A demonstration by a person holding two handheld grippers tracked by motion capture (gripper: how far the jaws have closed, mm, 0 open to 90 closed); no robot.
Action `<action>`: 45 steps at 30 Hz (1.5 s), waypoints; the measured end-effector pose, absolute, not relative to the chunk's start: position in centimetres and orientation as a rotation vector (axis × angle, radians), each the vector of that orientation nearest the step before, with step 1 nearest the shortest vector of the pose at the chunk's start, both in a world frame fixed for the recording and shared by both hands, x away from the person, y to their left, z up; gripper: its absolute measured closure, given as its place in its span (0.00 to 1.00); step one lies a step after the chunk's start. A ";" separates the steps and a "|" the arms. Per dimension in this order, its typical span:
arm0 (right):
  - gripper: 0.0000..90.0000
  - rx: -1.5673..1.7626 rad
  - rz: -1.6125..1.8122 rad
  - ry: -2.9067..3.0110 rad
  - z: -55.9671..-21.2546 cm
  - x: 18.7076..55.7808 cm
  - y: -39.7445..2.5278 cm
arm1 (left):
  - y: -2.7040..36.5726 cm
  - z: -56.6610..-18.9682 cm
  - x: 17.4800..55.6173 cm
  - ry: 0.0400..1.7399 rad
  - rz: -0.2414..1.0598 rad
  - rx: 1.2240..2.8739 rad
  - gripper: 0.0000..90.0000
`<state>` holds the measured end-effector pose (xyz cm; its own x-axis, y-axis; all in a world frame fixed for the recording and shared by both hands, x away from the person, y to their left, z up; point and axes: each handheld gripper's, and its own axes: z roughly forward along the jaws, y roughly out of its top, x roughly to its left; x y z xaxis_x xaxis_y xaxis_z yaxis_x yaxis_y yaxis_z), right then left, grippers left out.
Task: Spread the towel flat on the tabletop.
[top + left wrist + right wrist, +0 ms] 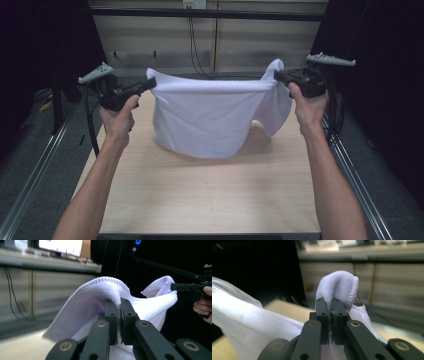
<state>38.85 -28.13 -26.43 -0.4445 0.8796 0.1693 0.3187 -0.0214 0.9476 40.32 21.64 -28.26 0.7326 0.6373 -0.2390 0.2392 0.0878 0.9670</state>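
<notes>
Holding: white towel (210, 117) stretched btwn both grippers, raised over the wooden table (210, 200); top edge taut, roughly level across the high view
Left gripper (150, 84): jaws clamped tight on the towel's left top corner; in the left gripper view (120, 302) jaws nearly meet w/ cloth pinched btwn them; a hump of fabric bulges up over the tips
Right gripper (276, 76): jaws closed on the towel's right top corner; in the right gripper view (331, 301) a folded, hemmed tuft sticks up above the tips; no gap seen btwn jaws apart from the cloth
Towel: hangs down from the held edge as a broad sheet; lower hem curves, lowest part near or on the tabletop; can't tell if it actually touches; right side drapes in a loose flap below the right gripper
Hands: left hand (118, 120) & right hand (309, 107) each grip a handle, forearms coming in from the bottom; hands well apart, approx same height
Bkgd: pale wall panels (165, 35) w/ black cables (194, 45) behind the table; metal rail (30, 175) along the left side
</notes>
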 end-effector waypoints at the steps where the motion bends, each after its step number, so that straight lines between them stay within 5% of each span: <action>1: 0.96 1.216 1.536 1.739 -25.6 38.8 -28.3 | 21.7 -27.7 40.1 0.739 0.345 1.478 0.96; 8: 0.96 1.185 1.591 1.771 -27.2 37.1 -29.0 | 21.4 -29.2 37.5 0.682 0.318 1.582 0.96; 14: 0.97 1.339 1.565 1.922 -37.6 33.6 -30.7 | 20.6 -37.9 34.7 0.715 0.103 1.728 0.96; 23: 0.97 1.455 1.449 2.120 -46.2 26.8 -31.7 | 19.9 -45.5 29.4 0.706 -0.122 1.916 0.94; 26: 0.97 1.477 1.338 2.194 -47.6 25.6 -31.5 | 19.8 -46.9 28.6 0.702 -0.162 1.953 0.85; 28: 0.97 1.500 1.315 2.201 -48.5 25.4 -31.6 | 19.9 -46.8 28.5 0.701 -0.165 1.953 0.67; 32: 0.96 1.521 1.279 2.211 -49.6 26.4 -31.9 | 21.4 -46.6 28.8 0.715 -0.099 1.892 0.56; 41: 0.94 1.509 1.115 2.131 -49.9 29.9 -33.0 | 22.4 -47.9 31.6 0.865 0.007 1.907 0.53; 45: 0.69 1.527 1.174 2.130 -49.5 30.5 -33.6 | 21.2 -49.1 33.9 0.884 0.001 1.985 0.55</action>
